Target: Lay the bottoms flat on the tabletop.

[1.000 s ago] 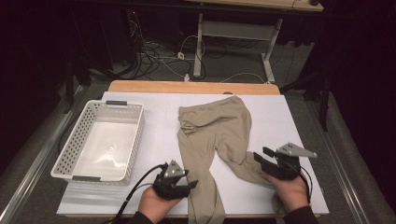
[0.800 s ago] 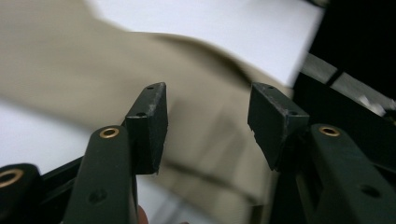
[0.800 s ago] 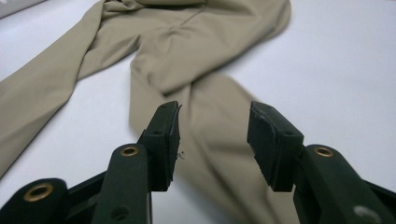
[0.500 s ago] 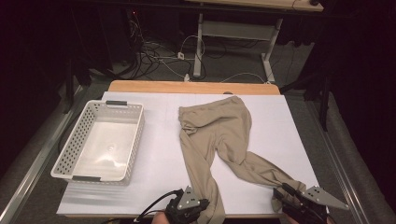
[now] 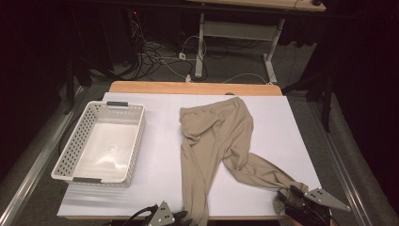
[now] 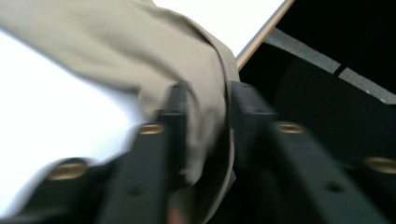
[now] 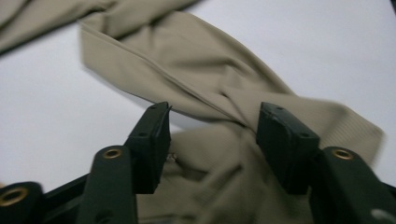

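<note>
White covering on the counter [image 5: 155, 188] runs to the near edge, where the left claw [image 5: 181, 217] has a trouser leg of the tan trousers [image 5: 216, 136] between jaws that have just been opening, the cloth hanging over the edge. At the near right corner the right claw [image 5: 288, 200] straddles the other leg's cuff, its jaws apart and just opening, pads clear of the cloth. Farther back the waist lies mid-counter, a white basket [image 5: 70, 157] sits left, and cables trail across the dark floor beyond.
</note>
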